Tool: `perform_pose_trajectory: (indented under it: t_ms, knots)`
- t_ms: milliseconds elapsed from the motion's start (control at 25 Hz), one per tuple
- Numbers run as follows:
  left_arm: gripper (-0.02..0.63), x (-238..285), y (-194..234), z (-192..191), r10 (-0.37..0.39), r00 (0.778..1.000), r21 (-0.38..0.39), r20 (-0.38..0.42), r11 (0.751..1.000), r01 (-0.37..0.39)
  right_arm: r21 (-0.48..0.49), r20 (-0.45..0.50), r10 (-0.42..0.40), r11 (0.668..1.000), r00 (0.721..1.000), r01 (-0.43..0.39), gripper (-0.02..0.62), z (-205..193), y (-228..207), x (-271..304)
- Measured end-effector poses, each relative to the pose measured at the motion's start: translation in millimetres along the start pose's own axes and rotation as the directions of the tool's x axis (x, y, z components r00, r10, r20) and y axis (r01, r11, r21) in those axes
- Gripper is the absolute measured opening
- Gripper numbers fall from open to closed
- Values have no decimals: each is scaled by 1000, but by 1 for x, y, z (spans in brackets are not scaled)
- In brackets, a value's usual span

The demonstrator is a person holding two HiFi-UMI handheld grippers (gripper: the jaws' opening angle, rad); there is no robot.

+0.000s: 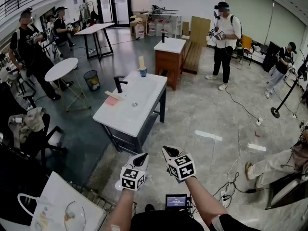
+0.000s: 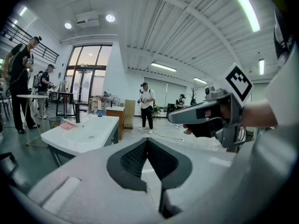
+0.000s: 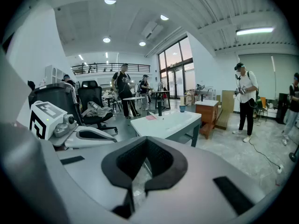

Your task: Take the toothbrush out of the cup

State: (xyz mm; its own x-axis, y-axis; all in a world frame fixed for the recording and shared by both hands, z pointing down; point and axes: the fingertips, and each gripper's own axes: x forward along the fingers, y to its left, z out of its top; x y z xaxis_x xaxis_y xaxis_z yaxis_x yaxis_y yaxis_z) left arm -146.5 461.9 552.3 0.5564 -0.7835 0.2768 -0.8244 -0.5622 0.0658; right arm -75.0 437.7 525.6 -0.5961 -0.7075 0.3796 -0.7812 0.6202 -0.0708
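Landmark: white washbasin stand [image 1: 126,113], mid-floor, well ahead of the person.

- Along the basin's left rim: a pink cloth [image 1: 111,100], with a black tap [image 1: 119,84] just beyond it.
- Left gripper [image 1: 141,160]: on the near side of the basin, well apart from it. The jaws are closed together with nothing between them. It is carried low and angled slightly down, which looks like a travelling posture, not a reaching one.
- At the basin's far end stands a small blue cup [image 1: 143,72]. A pale upright piece rising from it is probably the toothbrush [image 1: 141,61], though it is too small to confirm. It is upright in the cup, so it has not been taken out.
- Right gripper [image 1: 168,154]: just beside the left one, equally far from the basin. Its jaws are fully closed and empty.

Judgement: the task has not begun. The person must walk up to the basin's far end and open a gripper.
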Motion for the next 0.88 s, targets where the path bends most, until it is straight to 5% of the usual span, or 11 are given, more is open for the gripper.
perform_pose_trajectory:
  t_ms: [880]
  knots:
    - [9, 10, 0, -7, 7, 1000, -52, -21, 999, -8, -1, 5, 8, 1000, 1000, -8, 9, -4, -15, -1]
